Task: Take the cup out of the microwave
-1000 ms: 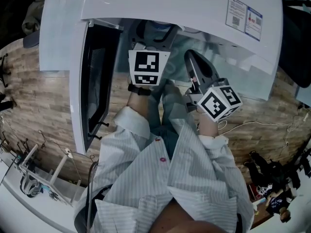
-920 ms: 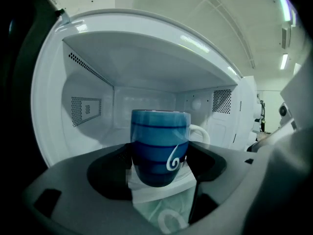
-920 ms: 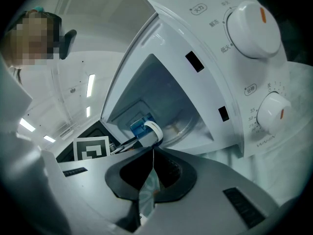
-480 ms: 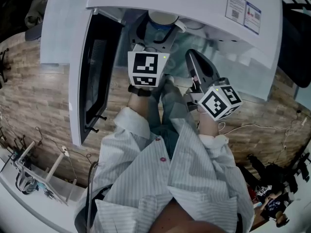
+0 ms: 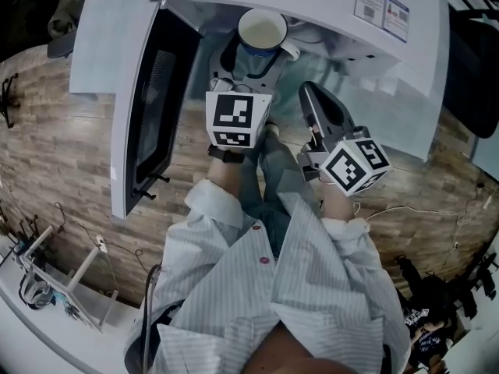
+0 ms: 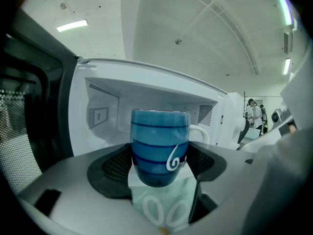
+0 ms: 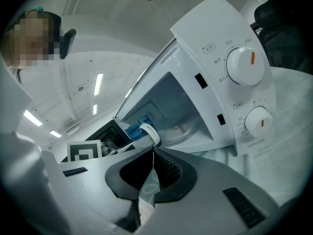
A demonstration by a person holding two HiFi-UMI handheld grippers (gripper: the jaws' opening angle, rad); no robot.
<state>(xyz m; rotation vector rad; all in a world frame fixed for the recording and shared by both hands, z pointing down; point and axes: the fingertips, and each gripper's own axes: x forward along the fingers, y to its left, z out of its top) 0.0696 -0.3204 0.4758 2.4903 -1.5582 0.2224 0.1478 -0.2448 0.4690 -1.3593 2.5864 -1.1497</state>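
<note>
Cup (image 6: 159,141): blue with stripes, upright, at the mouth of the open microwave (image 7: 230,97). It seems just clear of the cavity, though that is hard to judge.
Left gripper (image 6: 159,170): jaws clamped on the cup's sides, with the cup's handle at 3 o'clock.
Right gripper (image 7: 152,155): jaws pressed together, holding nothing, at 4 o'clock from the cup in the head view.
Door (image 5: 148,107): swung open, at 8 o'clock from the cup.
</note>
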